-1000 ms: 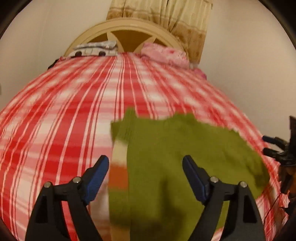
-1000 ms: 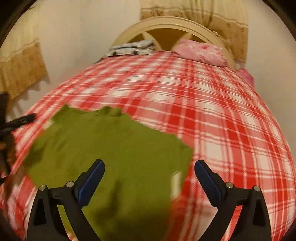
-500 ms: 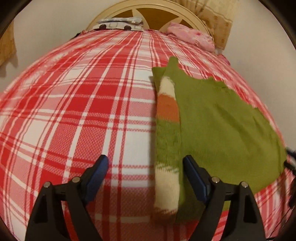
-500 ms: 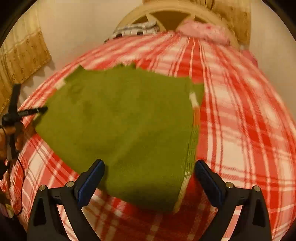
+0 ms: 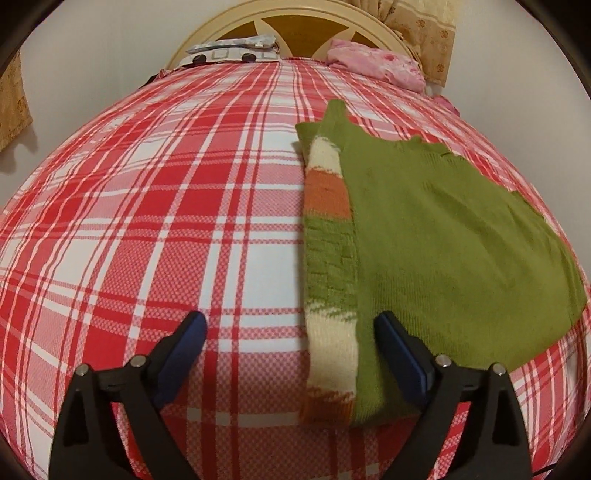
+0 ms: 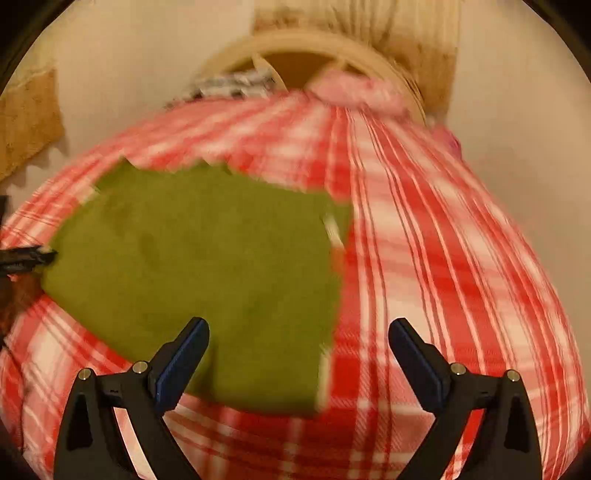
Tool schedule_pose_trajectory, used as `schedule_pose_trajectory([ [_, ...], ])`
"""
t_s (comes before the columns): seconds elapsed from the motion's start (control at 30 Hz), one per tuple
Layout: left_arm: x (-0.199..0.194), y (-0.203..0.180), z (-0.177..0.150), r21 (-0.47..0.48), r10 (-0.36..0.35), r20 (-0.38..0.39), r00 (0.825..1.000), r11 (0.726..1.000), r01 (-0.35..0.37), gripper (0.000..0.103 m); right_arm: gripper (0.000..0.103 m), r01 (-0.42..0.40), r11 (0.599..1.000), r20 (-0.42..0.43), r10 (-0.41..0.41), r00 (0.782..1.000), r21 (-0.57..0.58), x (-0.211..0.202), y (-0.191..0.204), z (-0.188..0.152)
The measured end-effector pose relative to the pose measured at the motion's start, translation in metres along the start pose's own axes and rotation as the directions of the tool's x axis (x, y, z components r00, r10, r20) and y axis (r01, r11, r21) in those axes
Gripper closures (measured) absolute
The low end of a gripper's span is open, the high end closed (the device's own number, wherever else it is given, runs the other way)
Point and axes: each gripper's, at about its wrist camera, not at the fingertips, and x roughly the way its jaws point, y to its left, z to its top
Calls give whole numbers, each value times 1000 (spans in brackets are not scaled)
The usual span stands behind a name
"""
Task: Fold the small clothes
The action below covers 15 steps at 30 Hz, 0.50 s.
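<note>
A small green knit sweater (image 5: pixel 436 243) lies flat on the red and white plaid bed. A striped sleeve (image 5: pixel 330 258) in cream, orange and green lies folded along its left edge. My left gripper (image 5: pixel 291 343) is open and empty, low over the sweater's near left corner, its right finger (image 5: pixel 400 360) over the green knit. In the right wrist view the sweater (image 6: pixel 207 266) lies left of centre, blurred. My right gripper (image 6: pixel 299 350) is open and empty above the sweater's near right edge. The left gripper's tip (image 6: pixel 26 256) shows at the far left by the sweater's edge.
The plaid bedcover (image 5: pixel 147 221) fills both views. At the head stand a cream headboard (image 5: pixel 295 22), a patterned pillow (image 5: pixel 232 51) and a pink pillow (image 5: pixel 373 62). Beige curtains (image 5: pixel 424 33) hang behind. The bed falls away to the wall on the right.
The sweater came down from being held up and now lies flat with the sleeve folded in. Both grippers have let go and drawn back toward its near edge. The right view is swinging.
</note>
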Motion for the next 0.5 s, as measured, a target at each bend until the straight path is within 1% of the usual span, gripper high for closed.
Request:
schedule_pose_trajectory([
  [0.03,0,0,0,0,1,0,1000,1000,-1,6,5,-36,999,-3,36,999,-32,0,12,3],
  [0.13,0,1,0,-1,-2,0,1000,1000,2,6,5,-125,984,-64,118,991,-126,19,48,6],
  [0.17,1,0,0,-1,-1,0,1000,1000,1,6,5,-136,981,-89,125,988,-138,29,54,4],
  [0.2,0,0,0,0,1,1,1000,1000,-1,6,5,-132,981,-132,114,985,-145,44,59,-1],
  [0.27,0,0,0,0,-1,1,1000,1000,1,6,5,-125,982,-182,99,978,-138,64,61,-9],
  [0.3,0,2,0,-3,-7,1,1000,1000,7,5,5,-153,984,-185,135,973,-89,68,53,-14],
  [0.33,0,1,-1,-4,-9,1,1000,1000,9,5,4,-167,984,-180,153,972,-67,69,49,-15],
  [0.37,0,1,-1,-3,-9,1,1000,1000,9,5,4,-177,982,-174,164,971,-64,68,46,-17],
  [0.43,0,1,-1,-1,-10,-2,1000,1000,10,4,4,-175,981,-180,158,971,-84,67,50,-19],
  [0.5,0,0,0,2,-11,-5,1000,1000,11,4,4,-171,981,-201,149,968,-95,65,50,-18],
])
